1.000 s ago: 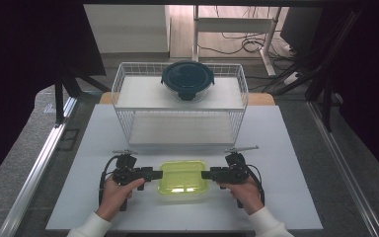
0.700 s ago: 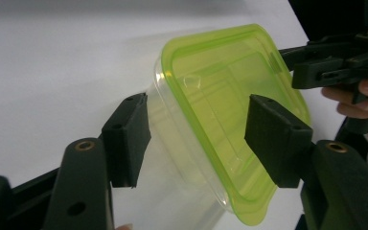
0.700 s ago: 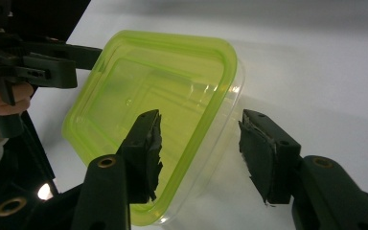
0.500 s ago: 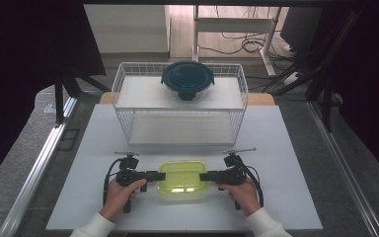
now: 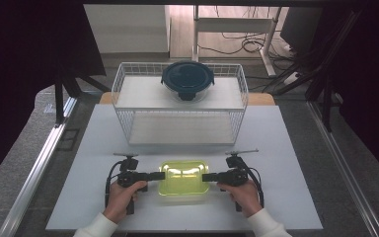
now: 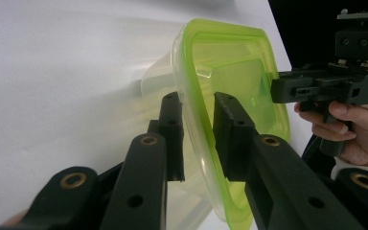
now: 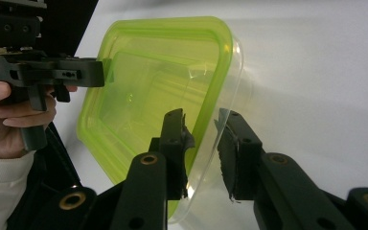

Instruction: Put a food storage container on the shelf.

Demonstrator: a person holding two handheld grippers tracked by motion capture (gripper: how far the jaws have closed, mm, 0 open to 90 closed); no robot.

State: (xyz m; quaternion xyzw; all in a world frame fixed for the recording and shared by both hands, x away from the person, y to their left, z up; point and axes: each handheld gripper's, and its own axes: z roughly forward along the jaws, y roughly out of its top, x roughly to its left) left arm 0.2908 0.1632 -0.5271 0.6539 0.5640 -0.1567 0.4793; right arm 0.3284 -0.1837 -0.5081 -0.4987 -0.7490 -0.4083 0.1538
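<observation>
A white wire rack (image 5: 180, 116) bearing a dark round lidded bowl (image 5: 187, 79) fills the upper centre; below it, the left gripper (image 5: 158, 176) and right gripper (image 5: 208, 177) each straddle the rim of the glossy green-lidded clear container (image 5: 183, 177), jaws part-open.

Between the black left hand-held gripper (image 5: 161, 176) and right hand-held gripper (image 5: 206, 177): a clear container (image 5: 183, 178), lime-green lid. Beyond them, a white wire basket (image 5: 128, 126) on the white tabletop (image 5: 286, 148).

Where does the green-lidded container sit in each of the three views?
High view: green-lidded container low centre, on the white table.
Left gripper view: right of centre, its rim between the jaws.
Right gripper view: left of centre, likewise.
Shared landmark: the green rim.
</observation>
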